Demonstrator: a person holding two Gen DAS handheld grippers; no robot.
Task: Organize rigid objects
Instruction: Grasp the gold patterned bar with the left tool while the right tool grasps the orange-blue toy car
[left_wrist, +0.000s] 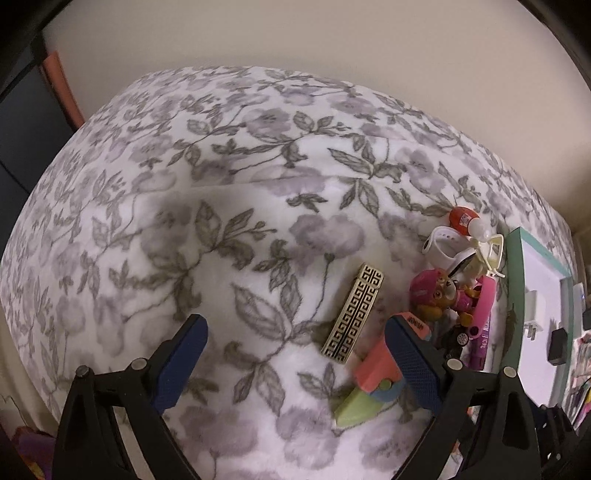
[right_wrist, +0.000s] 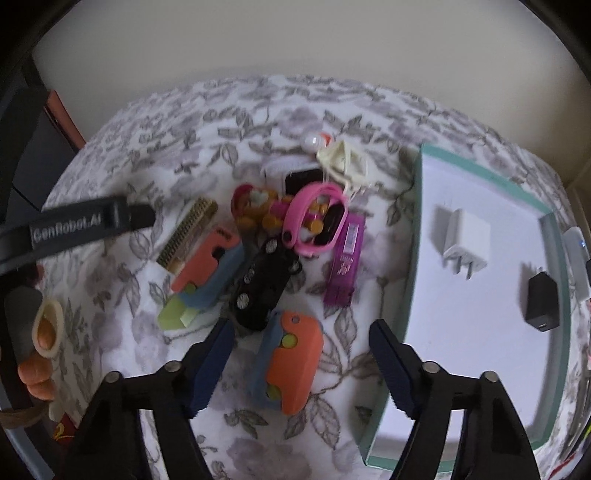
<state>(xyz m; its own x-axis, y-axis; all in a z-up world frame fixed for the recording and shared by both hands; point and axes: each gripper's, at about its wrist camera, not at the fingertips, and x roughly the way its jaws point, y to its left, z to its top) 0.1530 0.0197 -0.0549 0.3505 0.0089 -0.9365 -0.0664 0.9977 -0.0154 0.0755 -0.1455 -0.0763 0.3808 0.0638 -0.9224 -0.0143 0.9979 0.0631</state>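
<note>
A pile of small rigid things lies on a floral blanket (left_wrist: 207, 192). My left gripper (left_wrist: 295, 354) is open above the blanket. A gold patterned bar (left_wrist: 352, 314) lies just ahead between its fingers, and a coral, blue and green folding toy (left_wrist: 369, 384) lies by its right finger. My right gripper (right_wrist: 303, 354) is open, and an orange and blue folding toy (right_wrist: 291, 365) lies between its fingers with neither pad touching it. Behind that toy are a black toy car (right_wrist: 262, 284), a pink band (right_wrist: 314, 221), a purple item (right_wrist: 347, 258) and a toy pup (left_wrist: 439, 295).
A teal-rimmed white tray (right_wrist: 415, 236) at the right holds a white charger (right_wrist: 465, 240) and a black charger (right_wrist: 541, 302). A white strap (left_wrist: 443, 247), a red and white bottle (left_wrist: 465, 219) and a cream frame (left_wrist: 487, 254) lie at the pile's far end. A hand (right_wrist: 40, 350) holds the left gripper's body (right_wrist: 74, 225).
</note>
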